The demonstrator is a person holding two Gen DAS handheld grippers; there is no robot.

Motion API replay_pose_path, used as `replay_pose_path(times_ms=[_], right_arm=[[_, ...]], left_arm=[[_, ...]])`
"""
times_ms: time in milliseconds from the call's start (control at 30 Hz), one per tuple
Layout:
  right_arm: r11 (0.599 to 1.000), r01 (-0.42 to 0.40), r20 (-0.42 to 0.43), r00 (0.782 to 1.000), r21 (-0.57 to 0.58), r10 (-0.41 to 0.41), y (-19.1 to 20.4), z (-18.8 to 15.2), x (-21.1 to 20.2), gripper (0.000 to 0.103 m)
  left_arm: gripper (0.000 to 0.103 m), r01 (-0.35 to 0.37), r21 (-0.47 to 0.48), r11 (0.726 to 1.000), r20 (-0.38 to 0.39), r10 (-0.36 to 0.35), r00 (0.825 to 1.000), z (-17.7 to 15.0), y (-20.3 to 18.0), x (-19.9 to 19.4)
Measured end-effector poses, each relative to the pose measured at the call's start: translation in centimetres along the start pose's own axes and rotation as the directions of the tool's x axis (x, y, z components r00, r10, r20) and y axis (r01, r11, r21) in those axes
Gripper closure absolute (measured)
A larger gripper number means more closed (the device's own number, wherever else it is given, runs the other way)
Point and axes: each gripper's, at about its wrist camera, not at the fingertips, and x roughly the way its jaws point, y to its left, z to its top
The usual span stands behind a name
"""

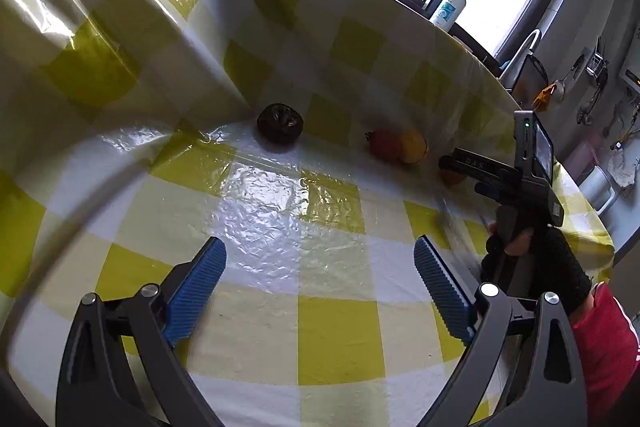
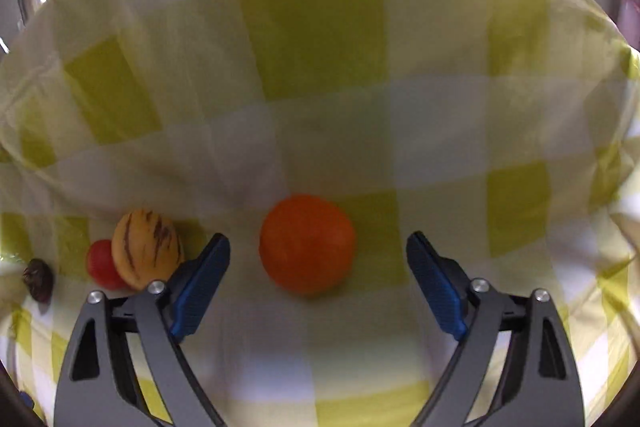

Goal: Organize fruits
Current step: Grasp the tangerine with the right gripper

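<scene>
An orange [image 2: 307, 243] lies on the yellow checked cloth right in front of my right gripper [image 2: 318, 245], which is open with the fruit just beyond its blue pads [image 2: 202, 287]. Left of it sit a yellow striped melon [image 2: 146, 249], a red fruit [image 2: 102, 265] and a dark fruit [image 2: 39, 279]. In the left wrist view my left gripper [image 1: 320, 253] is open over bare cloth, well short of the dark fruit [image 1: 280, 123], the red fruit [image 1: 383, 145] and the yellow fruit [image 1: 414, 146]. The right gripper [image 1: 460, 167] reaches the orange [image 1: 452, 177] there.
The cloth [image 1: 336, 331] rises in a steep fold [image 1: 132, 39] behind the fruits. A gloved hand [image 1: 532, 255] with a red sleeve holds the right tool. Bottles [image 1: 450, 9] stand on the window sill, and utensils [image 1: 596, 75] hang at the far right.
</scene>
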Motion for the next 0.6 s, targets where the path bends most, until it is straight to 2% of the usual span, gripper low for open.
replay_pose_path(times_ms=[33, 67, 167, 233, 367, 433, 467, 600], right_arm=[[1.0, 0.0, -0.018, 1.0, 0.002, 0.0, 0.0, 0.1, 0.4, 0.045], [1.0, 0.009, -0.026, 1.0, 0.005, -0.009, -0.1, -0.1, 0.5, 0.06], [0.996, -0.088, -0.018, 0.996, 0.032, 0.089, -0.9, -1.4, -1.1, 0.059], [0.988, -0.151, 0.011, 0.989, 0.04, 0.151, -1.6, -3.4, -3.5, 0.059], [0.955, -0.287, 0.044, 0.958, 0.072, 0.284, -2.9, -8.6, -8.0, 0.059], [0.93, -0.353, 0.069, 0.935, 0.102, 0.347, -3.5, -10.6, -9.6, 0.059], [0.919, -0.376, 0.091, 0.926, 0.115, 0.367, -3.9, -11.1, -10.3, 0.059], [0.908, -0.4, 0.134, 0.914, 0.123, 0.384, -4.2, -12.7, -11.7, 0.059]], left_arm=[[0.011, 0.001, -0.001, 1.0, 0.0, -0.001, 1.0, -0.1, 0.0, 0.0], [0.011, 0.003, -0.001, 1.0, -0.002, -0.003, 1.0, -0.1, 0.0, 0.1], [0.011, 0.004, -0.005, 1.0, -0.003, -0.004, 1.0, -0.2, 0.0, 0.2], [0.011, 0.005, -0.008, 1.0, -0.002, -0.005, 1.0, -0.2, 0.0, 0.2], [0.011, 0.002, -0.009, 1.0, -0.004, -0.002, 1.0, -0.2, -0.1, 0.2], [0.011, -0.002, -0.009, 1.0, -0.007, 0.002, 1.0, -0.3, -0.1, 0.3], [0.011, -0.002, -0.008, 1.0, -0.008, 0.002, 1.0, -0.3, -0.1, 0.3], [0.011, -0.003, 0.001, 1.0, -0.023, 0.003, 1.0, -0.4, -0.3, 0.4]])
